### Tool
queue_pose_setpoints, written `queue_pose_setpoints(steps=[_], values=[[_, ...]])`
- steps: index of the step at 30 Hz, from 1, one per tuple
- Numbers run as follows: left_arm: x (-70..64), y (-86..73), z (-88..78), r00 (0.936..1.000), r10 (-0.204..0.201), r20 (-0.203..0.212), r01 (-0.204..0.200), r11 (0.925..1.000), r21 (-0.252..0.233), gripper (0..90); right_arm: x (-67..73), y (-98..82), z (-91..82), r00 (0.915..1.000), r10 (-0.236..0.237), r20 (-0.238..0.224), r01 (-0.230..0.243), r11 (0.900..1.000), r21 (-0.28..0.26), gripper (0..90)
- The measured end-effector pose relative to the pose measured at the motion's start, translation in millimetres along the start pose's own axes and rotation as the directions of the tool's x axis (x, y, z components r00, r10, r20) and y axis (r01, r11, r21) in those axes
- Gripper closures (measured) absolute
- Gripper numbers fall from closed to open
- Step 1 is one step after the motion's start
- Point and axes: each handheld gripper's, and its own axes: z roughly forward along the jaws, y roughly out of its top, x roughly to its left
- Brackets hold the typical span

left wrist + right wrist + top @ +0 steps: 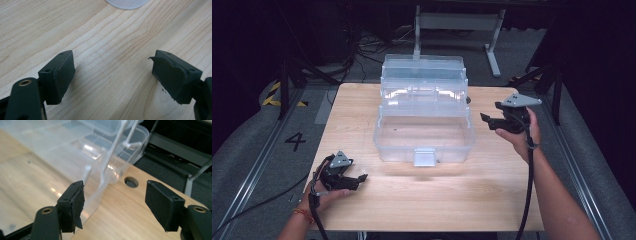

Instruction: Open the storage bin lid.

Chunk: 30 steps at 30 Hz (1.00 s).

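A: What's on the desk (pixel 362 110)?

B: Light wood top w/ one thing on it: a clear plastic toolbox (pixel 424 115), opened up. Tiered trays are fanned up and back, bottom bin faces the person, grey latch (pixel 424 157) at its front edge. Sits centre, toward the far half.

A: Left gripper (pixel 362 177)?

B: Low, near the front-left corner of the desk, held in the left hand (pixel 324 192), tips pointing right. Jaws spread wide, nothing btwn them. In the left gripper view it's bare wood grain in the gap, w/ a bit of the box's pale rounded corner at the top edge. The pad (pixel 172 75) seen on the right there looks torn and ragged at the edges.

A: Right gripper (pixel 483 116)?

B: Raised, just beside the box's right side, right hand (pixel 522 135) holding it, tips aimed left at the box. Also spread apart, gripping nothing. In the right gripper view one jaw overlaps the clear wall and thin hinge arms (pixel 110 160); can't tell if it's touching. The other jaw is over bare desk, near a round hole (pixel 131 182) in the top.

A: Beyond the desk?

B: Dark floor, cables, a grey metal stand (pixel 457 22), a "4" (pixel 295 141) marked on the floor at left.
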Motion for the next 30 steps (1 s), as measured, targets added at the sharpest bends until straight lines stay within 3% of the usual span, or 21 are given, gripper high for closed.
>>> queue_pose_setpoints(steps=[22,29,30], values=[[1.9,2.5,1.0,0.9998,0.017,-0.005,-0.017,0.9998,0.008,17.8,16.4,-117.0,-37.0,0.9972,-0.01,-0.074,0.017,0.996,0.093,30.0],[1.9,2.5,1.0,0.9998,0.017,-0.005,-0.017,0.9998,0.007,17.8,14.7,-151.2,-40.7,0.9973,0.026,-0.069,-0.015,0.987,0.16,28.9],[1.8,2.4,1.0,0.9998,0.017,-0.006,-0.017,0.9998,0.008,17.8,13.5,-158.9,-41.6,0.9957,0.055,-0.075,-0.042,0.985,0.166,28.3]])
